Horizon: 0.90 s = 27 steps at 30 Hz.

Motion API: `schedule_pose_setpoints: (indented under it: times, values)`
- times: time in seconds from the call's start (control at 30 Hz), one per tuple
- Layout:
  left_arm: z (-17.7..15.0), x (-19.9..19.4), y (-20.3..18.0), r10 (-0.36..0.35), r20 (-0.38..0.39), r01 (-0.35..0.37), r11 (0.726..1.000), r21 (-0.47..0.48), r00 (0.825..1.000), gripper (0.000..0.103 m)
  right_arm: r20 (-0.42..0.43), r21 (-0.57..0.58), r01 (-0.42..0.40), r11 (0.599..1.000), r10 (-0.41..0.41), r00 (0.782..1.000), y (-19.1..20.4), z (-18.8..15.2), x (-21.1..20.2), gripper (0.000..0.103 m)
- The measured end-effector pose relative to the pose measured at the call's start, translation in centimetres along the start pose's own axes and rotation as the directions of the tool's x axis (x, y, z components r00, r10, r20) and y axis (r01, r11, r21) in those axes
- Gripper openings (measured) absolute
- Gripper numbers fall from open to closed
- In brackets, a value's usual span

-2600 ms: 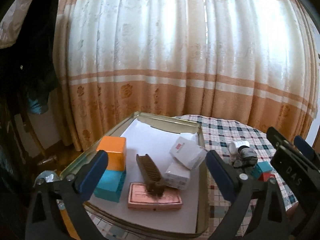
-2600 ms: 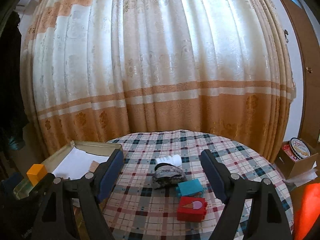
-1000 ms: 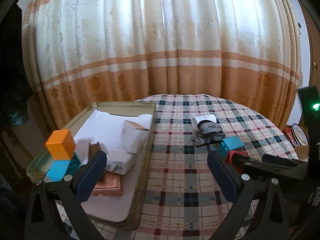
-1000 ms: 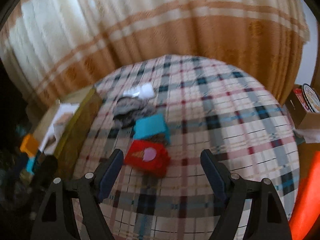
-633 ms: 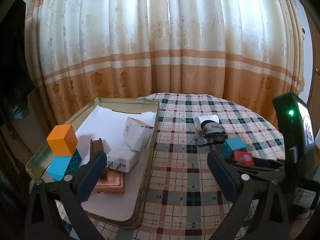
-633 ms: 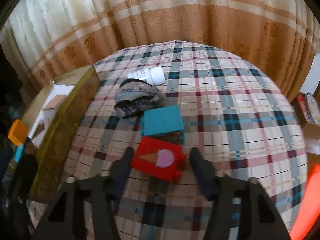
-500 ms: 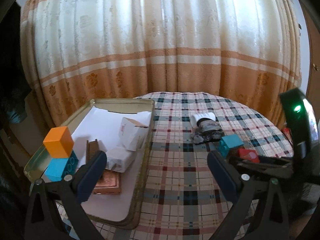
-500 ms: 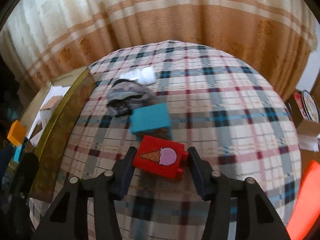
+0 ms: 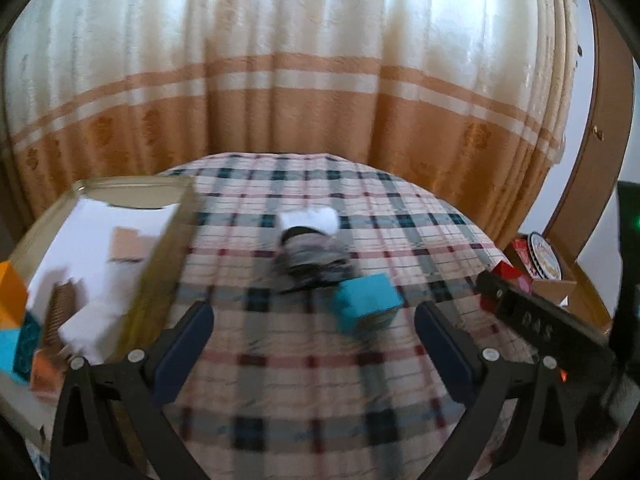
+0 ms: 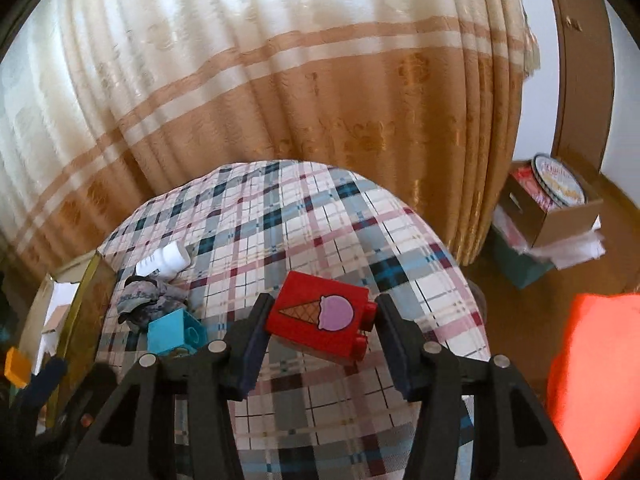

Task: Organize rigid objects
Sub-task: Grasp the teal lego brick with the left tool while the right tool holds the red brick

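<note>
Two hand-held grippers: both over a round desk (image 10: 304,216) under a plaid cloth.
Tray (image 9: 168,248): gold-rimmed, at far left of the desk, lined with white paper.
Tray contents: orange block (image 9: 12,300) stacked on a teal block (image 9: 18,350) at the left edge; brown comb-like piece (image 9: 60,312), white boxes (image 9: 96,320) and a copper-coloured flat tin (image 9: 46,372) beside them; all blurred in the left wrist view.
Left hand-held gripper (image 9: 312,344): jaws wide apart, nothing between the pads, hanging above bare cloth near the tray's right rim.
White bottle (image 10: 164,260): lying on its side on the cloth, just right of the tray.
Dark grey bundle (image 10: 150,300): touching the bottle's near side; kind of thing not clear.
Teal cube (image 10: 174,332): on the cloth, touching the bundle, just left of the right gripper's left finger.
Right hand-held gripper (image 10: 320,330): clamped on the red block, one pad on each end.
Red block (image 10: 320,316): ice-cream cone picture facing up, slightly tilted, lifted clear of the cloth with its shadow below.
Cardboard box (image 10: 548,204): on the floor to the right, beside the orange-and-cream curtain (image 10: 280,80).
Bright orange thing (image 10: 596,360): at far right edge, unidentifiable.
</note>
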State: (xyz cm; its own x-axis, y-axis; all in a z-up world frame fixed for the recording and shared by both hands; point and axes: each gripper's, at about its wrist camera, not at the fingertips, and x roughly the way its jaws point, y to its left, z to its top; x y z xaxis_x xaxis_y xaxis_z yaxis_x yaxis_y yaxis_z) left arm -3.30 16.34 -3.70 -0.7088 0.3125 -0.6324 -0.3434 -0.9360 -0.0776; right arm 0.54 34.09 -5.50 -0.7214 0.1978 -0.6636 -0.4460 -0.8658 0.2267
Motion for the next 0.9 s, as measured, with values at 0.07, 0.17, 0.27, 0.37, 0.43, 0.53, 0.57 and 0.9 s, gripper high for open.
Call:
schedule_pose_setpoints:
  times: [0.07,0.17,0.27,0.37,0.43,0.53,0.57,0.9]
  values:
    - [0.4,0.9,-1.3,0.017,-0.008,-0.017,1.0,0.023,1.0,0.1,0.005,0.027,-0.006,1.0,0.005,1.0,-0.5,0.1,0.0,0.054]
    - [1.0,2.8,-2.3,0.021,-0.039,-0.02,0.999,0.033,0.999,0.099,0.003,0.074,0.003,0.997,-0.003,1.0,-1.8,0.1,0.2,0.054]
    - [0.9,5.1,-2.2,0.037,-0.131,-0.039,0.999,-0.013,0.991,0.096,-0.014,0.12,-0.033,0.992,0.035,0.999,-2.7,0.1,0.5,0.054]
    - [0.4,6.0,-2.4,0.054,-0.174,-0.058,0.998,-0.017,0.983,0.096,0.003,0.105,-0.044,0.993,0.044,0.999,-2.5,0.1,0.1,0.054]
    - [0.5,6.2,-2.7,0.074,-0.173,-0.077,0.997,-0.008,0.982,0.096,0.005,0.088,-0.051,0.995,0.05,0.999,-2.2,0.0,0.1,0.054]
    - [0.6,7.0,-3.0,0.102,-0.191,-0.102,0.995,0.01,0.976,0.085,-0.001,0.079,-0.058,0.995,0.059,0.998,-1.9,0.0,0.2,0.055]
    - [0.4,7.6,-3.1,0.11,-0.217,-0.109,0.994,0.018,0.97,0.08,-0.003,0.082,-0.063,0.995,0.063,0.998,-2.0,0.0,0.3,0.055]
    - [0.4,7.2,-1.9,0.08,-0.203,-0.082,0.997,-0.003,0.976,0.042,-0.004,0.069,-0.046,0.997,0.046,0.999,-1.7,-0.2,0.3,0.054]
